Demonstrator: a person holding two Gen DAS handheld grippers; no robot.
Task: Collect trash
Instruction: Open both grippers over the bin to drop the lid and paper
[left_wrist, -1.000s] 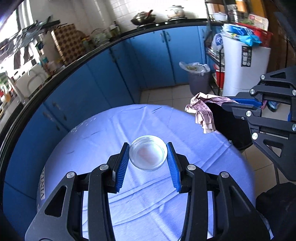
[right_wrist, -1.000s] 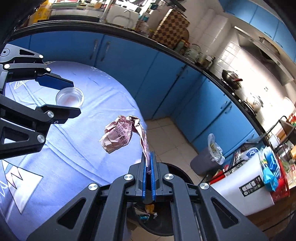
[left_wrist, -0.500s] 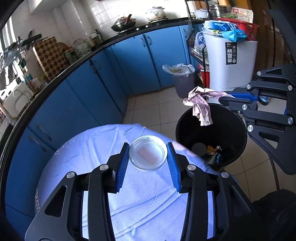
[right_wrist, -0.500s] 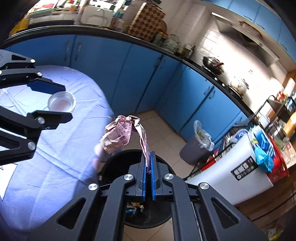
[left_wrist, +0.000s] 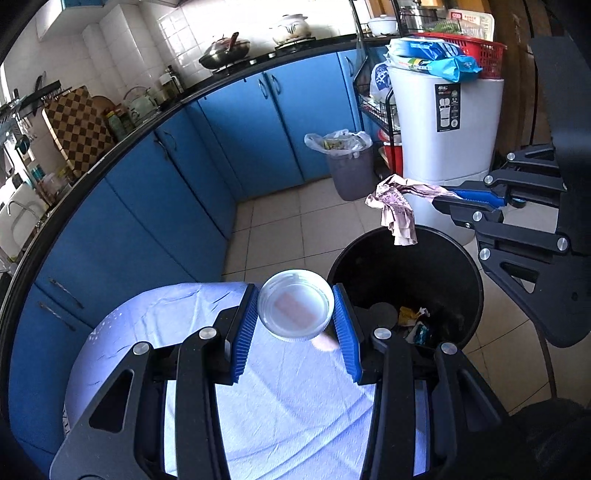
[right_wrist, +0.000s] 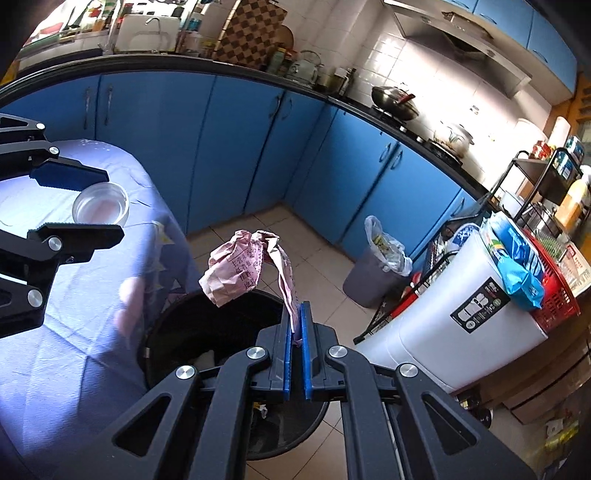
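Observation:
My left gripper (left_wrist: 295, 291) is shut on a clear round plastic lid (left_wrist: 294, 305), held at the table's edge beside the black trash bin (left_wrist: 458, 258). The same lid (right_wrist: 100, 204) sits between the left gripper's blue pads (right_wrist: 64, 177) in the right wrist view. My right gripper (right_wrist: 295, 306) is shut on a strip of crumpled pink paper (right_wrist: 236, 267), which hangs over the black bin (right_wrist: 177, 314). From the left wrist view the paper (left_wrist: 397, 206) dangles above the bin's far rim. Scraps of trash (left_wrist: 413, 321) lie inside the bin.
A round table with a pale blue cloth (left_wrist: 288, 398) lies under the left gripper. A grey bin with a plastic liner (left_wrist: 349, 168) stands by the blue cabinets (left_wrist: 258, 122). A white appliance (left_wrist: 448, 125) carrying bags and a red basket stands right of it. Tiled floor (left_wrist: 273, 236) lies between.
Both grippers have swung to the right, off the table toward the black bin. The bin has come fully into view and the paper now hangs over its opening. Both grips are unchanged.

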